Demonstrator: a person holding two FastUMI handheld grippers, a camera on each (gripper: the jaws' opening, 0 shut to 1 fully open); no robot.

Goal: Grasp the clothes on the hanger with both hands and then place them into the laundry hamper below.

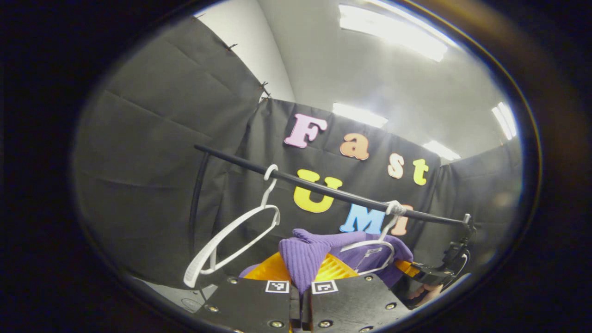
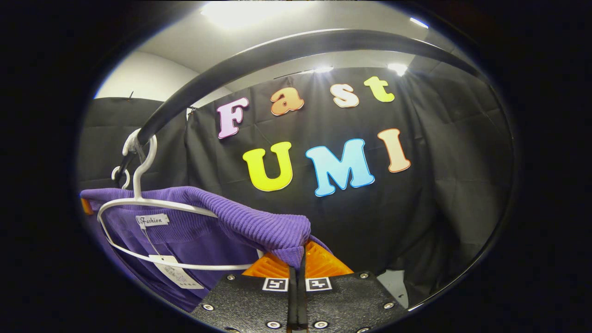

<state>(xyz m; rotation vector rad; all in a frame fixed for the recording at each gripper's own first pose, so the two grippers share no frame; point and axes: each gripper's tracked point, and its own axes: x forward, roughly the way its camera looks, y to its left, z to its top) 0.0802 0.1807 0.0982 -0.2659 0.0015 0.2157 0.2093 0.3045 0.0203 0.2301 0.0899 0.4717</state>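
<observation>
While black cloth [image 1: 152, 152] closes the booth on its far and side walls, a pale ceiling [image 1: 370, 78] with bright strip lights [image 1: 393, 32] shows above it in the left gripper view, and a patch of light floor [image 2: 397, 289] shows low on the right in the right gripper view. A black rail [image 1: 333, 192] crosses the booth in front of the far cloth.

On that rail, in the left gripper view, an empty white hanger [image 1: 231, 238] hangs to the left, tilted, and a second white hanger [image 1: 377, 247] hangs farther right with the purple sweater [image 1: 333, 252] draped on it. The left gripper [image 1: 301, 282] is at the bottom of that view, its fingers [image 1: 273, 270] pressed together on a fold of the sweater's knit, so the cloth is pinched between them. Farther right and beyond it, the other gripper and part of a hand [image 1: 428, 291] are at the garment's far end.

From the right gripper view the rail [image 2: 277, 51] arches close overhead, and the hanger's hook [image 2: 141, 159] sits over it at the left. Its neck label and a paper tag [image 2: 178, 275] can be seen there. The right gripper [image 2: 297, 270] has its fingers [image 2: 323, 263] closed tight on a ribbed edge of the sweater [image 2: 222, 217], which stretches left from the pinch to the hanger.
</observation>
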